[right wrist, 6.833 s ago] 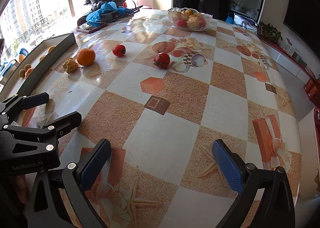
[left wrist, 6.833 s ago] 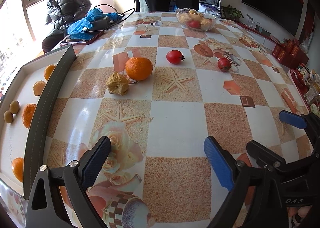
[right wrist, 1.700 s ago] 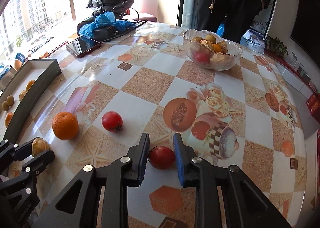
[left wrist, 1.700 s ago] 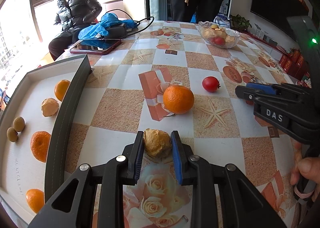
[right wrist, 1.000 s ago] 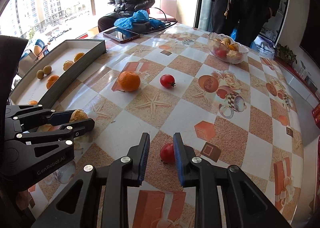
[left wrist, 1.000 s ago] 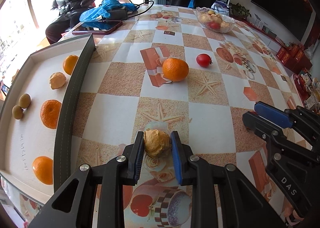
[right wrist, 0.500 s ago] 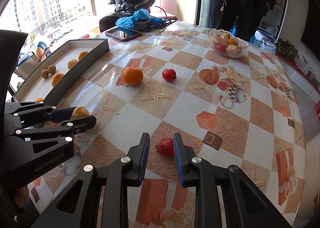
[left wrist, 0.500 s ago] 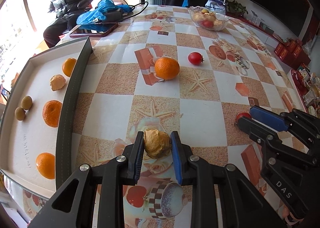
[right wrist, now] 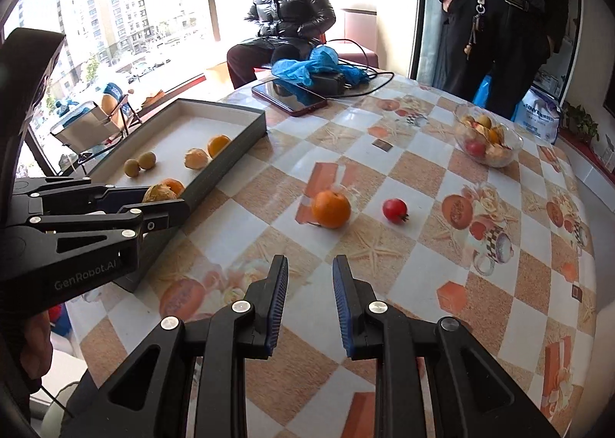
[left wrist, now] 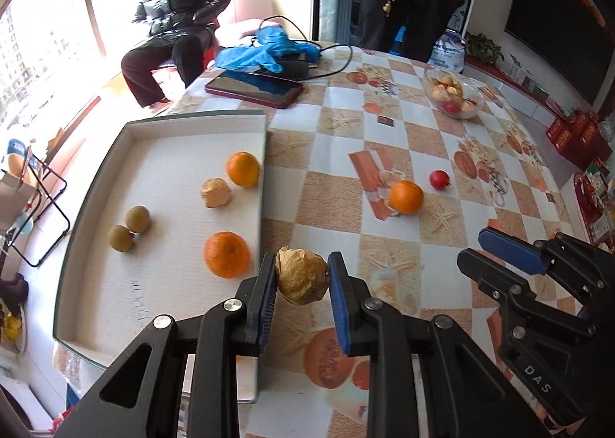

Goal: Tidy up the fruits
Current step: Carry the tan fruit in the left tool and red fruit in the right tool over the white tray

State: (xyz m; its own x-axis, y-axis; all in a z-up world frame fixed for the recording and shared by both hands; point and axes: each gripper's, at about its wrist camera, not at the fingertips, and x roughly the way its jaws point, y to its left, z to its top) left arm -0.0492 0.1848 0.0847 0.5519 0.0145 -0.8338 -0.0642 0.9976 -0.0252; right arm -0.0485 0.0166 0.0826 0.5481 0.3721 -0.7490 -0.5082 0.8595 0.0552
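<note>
Both fingers closed: left gripper (left wrist: 301, 276) now carries the wrinkled fruit (left wrist: 302, 277) beside the tray (left wrist: 96, 184); right gripper (right wrist: 309, 295) (tomato gone) grips nothing.

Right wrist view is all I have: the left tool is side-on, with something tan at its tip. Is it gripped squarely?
Observer: Yes. The left wrist view looks straight down the left tool, and both pads press the sides of the tan husked fruit, which sits centred between them.
Operator: That tool hides the near part of the tray from me. Any room there?
Observer: Yes. The tray floor is bare on the near side of the closest orange. The other four fruits lie farther back.
</note>
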